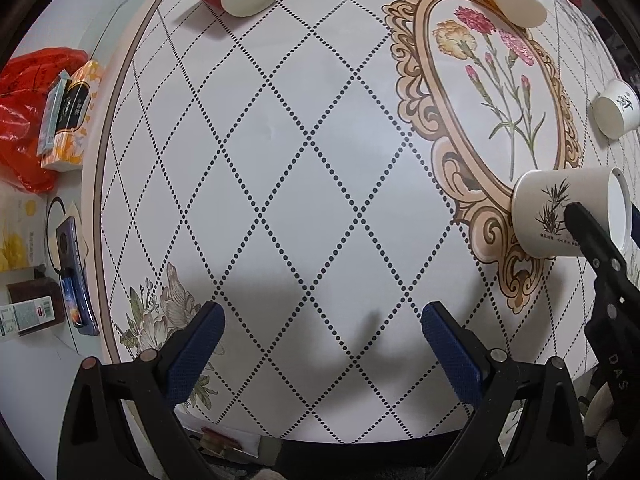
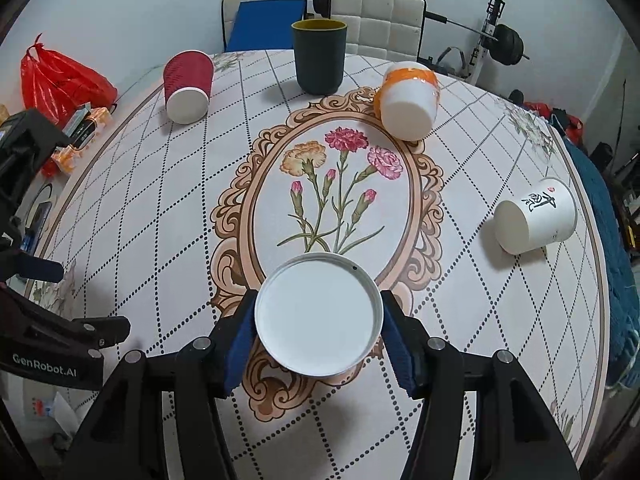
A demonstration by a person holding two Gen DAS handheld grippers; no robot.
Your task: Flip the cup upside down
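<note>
My right gripper [image 2: 319, 326] is shut on a white paper cup [image 2: 319, 316] with a black plant print. The cup stands upside down on the round table with its flat base facing the right wrist camera. In the left wrist view the same cup [image 1: 560, 212] sits at the right edge with a black right finger [image 1: 588, 232] against its side. My left gripper [image 1: 322, 334] is open and empty over the table's near left part.
On the table [image 2: 160, 240]: a red ribbed cup [image 2: 187, 86], an orange-and-white cup [image 2: 408, 100] and a white cup with black characters [image 2: 534, 216], all upside down, and an upright dark cup [image 2: 319, 60]. Red bag and boxes [image 1: 68, 116] lie left of the table.
</note>
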